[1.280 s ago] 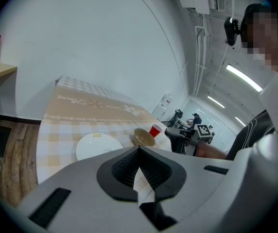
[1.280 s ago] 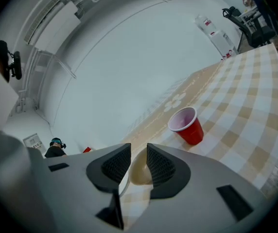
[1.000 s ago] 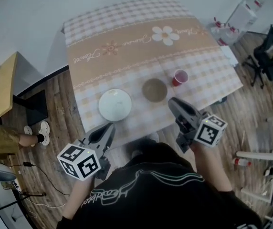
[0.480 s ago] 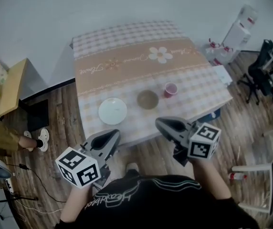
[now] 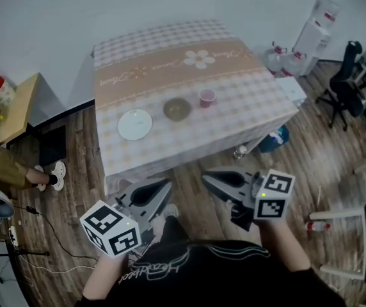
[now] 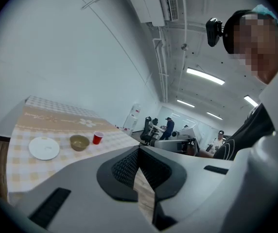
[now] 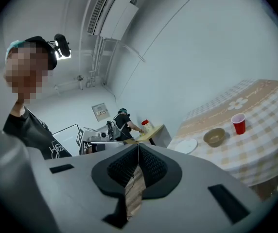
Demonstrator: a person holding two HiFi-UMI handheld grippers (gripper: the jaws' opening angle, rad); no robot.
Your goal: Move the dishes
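A white plate [image 5: 135,124], a tan bowl [image 5: 177,109] and a red cup [image 5: 206,98] stand in a row on the checked tablecloth of the table [image 5: 170,75]. The same plate [image 6: 44,148], bowl [image 6: 79,142] and cup [image 6: 97,138] appear small in the left gripper view, and the plate [image 7: 186,145], bowl [image 7: 214,137] and cup [image 7: 238,124] in the right gripper view. My left gripper [image 5: 162,185] and right gripper [image 5: 207,177] hang over the floor, well short of the table. Both are shut with nothing between the jaws.
A small wooden side table [image 5: 13,110] with a red-lidded jar [image 5: 2,88] stands at the left, a seated person's leg [image 5: 16,171] beside it. Water bottles [image 5: 284,59] and office chairs [image 5: 356,75] are at the right. Wooden floor [image 5: 196,165] lies between me and the table.
I have backed away from the table: the dishes look smaller and farther off. Both grippers moved from the table's front edge to over the floor, still shut.
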